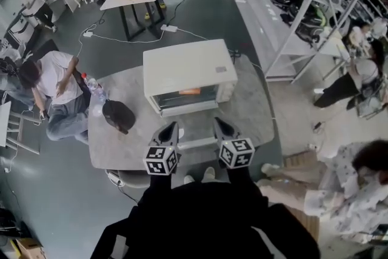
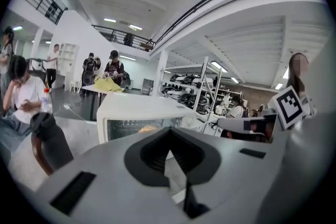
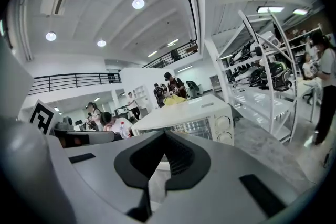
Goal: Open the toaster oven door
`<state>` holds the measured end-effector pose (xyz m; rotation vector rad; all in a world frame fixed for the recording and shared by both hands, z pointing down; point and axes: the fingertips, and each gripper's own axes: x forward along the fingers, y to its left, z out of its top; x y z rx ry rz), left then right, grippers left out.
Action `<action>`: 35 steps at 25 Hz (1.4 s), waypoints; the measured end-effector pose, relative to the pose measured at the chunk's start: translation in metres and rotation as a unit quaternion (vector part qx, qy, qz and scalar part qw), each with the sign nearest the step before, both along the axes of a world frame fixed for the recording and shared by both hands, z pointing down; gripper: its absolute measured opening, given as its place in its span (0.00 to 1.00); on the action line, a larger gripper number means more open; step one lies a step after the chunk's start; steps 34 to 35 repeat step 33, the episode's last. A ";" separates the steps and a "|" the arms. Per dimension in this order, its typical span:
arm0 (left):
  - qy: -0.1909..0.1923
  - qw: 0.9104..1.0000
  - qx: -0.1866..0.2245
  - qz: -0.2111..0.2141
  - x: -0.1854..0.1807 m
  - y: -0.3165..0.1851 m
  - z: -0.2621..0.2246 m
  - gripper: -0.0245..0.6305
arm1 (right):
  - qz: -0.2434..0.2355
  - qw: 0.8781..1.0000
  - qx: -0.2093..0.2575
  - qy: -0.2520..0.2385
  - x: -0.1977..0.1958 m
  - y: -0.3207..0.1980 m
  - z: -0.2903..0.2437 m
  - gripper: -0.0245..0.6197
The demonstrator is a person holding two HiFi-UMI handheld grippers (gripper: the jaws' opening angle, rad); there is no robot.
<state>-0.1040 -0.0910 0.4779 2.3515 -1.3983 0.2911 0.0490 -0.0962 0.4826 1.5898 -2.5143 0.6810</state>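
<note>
A white toaster oven (image 1: 188, 73) stands on the grey table (image 1: 251, 109). Its glass door (image 1: 183, 97) faces me and looks closed, with something orange showing behind the glass. Both grippers hover over the table's near edge, short of the oven and apart from it. My left gripper (image 1: 171, 127) points at the door's left half, my right gripper (image 1: 219, 123) at its right half. Each has its jaws together with nothing between them. In the left gripper view the oven (image 2: 136, 115) lies straight beyond the gripper (image 2: 176, 178). In the right gripper view the oven (image 3: 202, 118) with its two knobs (image 3: 224, 128) sits past the gripper (image 3: 156, 178).
A short white bar (image 1: 197, 144) lies between the grippers near the table's front edge. A black cap (image 1: 119, 115) and a water bottle (image 1: 94, 89) sit at the table's left, beside a seated person (image 1: 51, 91). Metal shelving (image 1: 303, 6) stands at the right.
</note>
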 end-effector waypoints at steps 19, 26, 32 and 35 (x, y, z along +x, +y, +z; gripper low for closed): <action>0.009 0.994 0.111 0.014 0.020 -0.003 -0.075 0.04 | 0.013 0.995 0.102 -0.020 0.012 -0.005 -0.076 0.04; 0.010 0.992 0.126 0.019 0.027 -0.007 -0.085 0.04 | 0.020 0.993 0.119 -0.009 0.018 -0.010 -0.085 0.04; 0.011 0.989 0.147 0.015 0.032 -0.021 -0.093 0.04 | 0.014 0.990 0.141 -0.005 0.022 -0.025 -0.095 0.04; 0.012 0.988 0.151 0.014 0.033 -0.025 -0.095 0.04 | 0.014 0.990 0.144 -0.004 0.023 -0.029 -0.097 0.04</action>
